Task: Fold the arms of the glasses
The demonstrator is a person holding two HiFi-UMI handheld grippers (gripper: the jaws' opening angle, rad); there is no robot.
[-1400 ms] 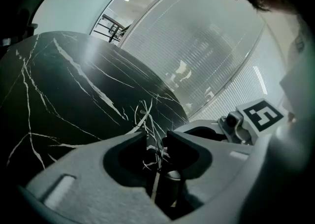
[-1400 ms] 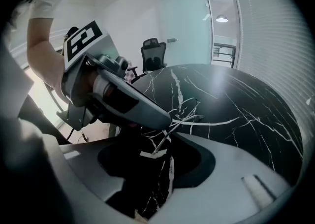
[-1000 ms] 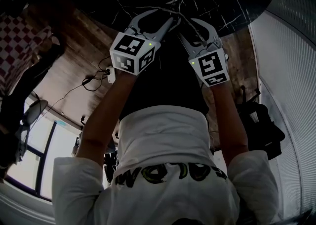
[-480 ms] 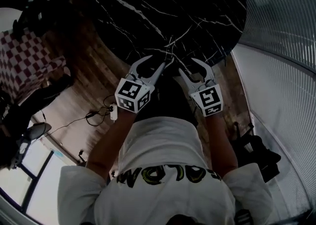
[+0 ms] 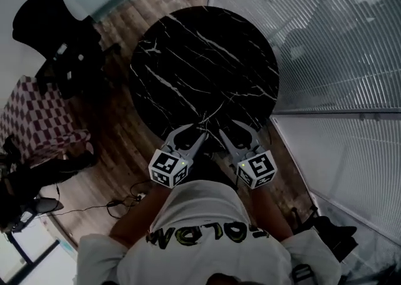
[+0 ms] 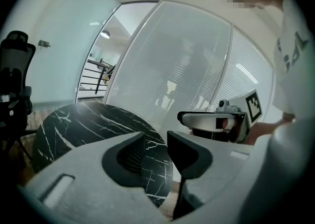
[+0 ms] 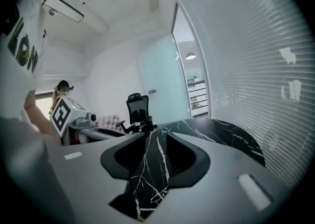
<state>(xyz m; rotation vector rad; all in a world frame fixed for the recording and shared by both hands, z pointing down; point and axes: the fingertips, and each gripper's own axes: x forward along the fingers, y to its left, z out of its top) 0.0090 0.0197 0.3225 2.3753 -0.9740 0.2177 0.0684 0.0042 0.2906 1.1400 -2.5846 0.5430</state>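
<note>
No glasses show in any view. The round black marble table (image 5: 207, 58) lies bare ahead of me. My left gripper (image 5: 196, 134) and right gripper (image 5: 235, 132) are held side by side at the table's near edge, pointing across it. The left gripper (image 6: 156, 151) stands open with nothing between its pads, only tabletop (image 6: 83, 124) beyond. The right gripper (image 7: 156, 151) is also open, its jaws have just been closing, and nothing is between them. Each gripper view catches the other gripper off to the side.
A black office chair (image 5: 47, 24) stands at the far left and a checkered seat (image 5: 37, 121) at the left. A glass wall with blinds (image 5: 326, 39) runs along the right. Cables (image 5: 119, 202) lie on the wooden floor. A person in a cap (image 7: 61, 90) stands far back.
Both grippers have come up together at the table's near edge. The head view has swung so that the whole tabletop now shows instead of only its near rim.
</note>
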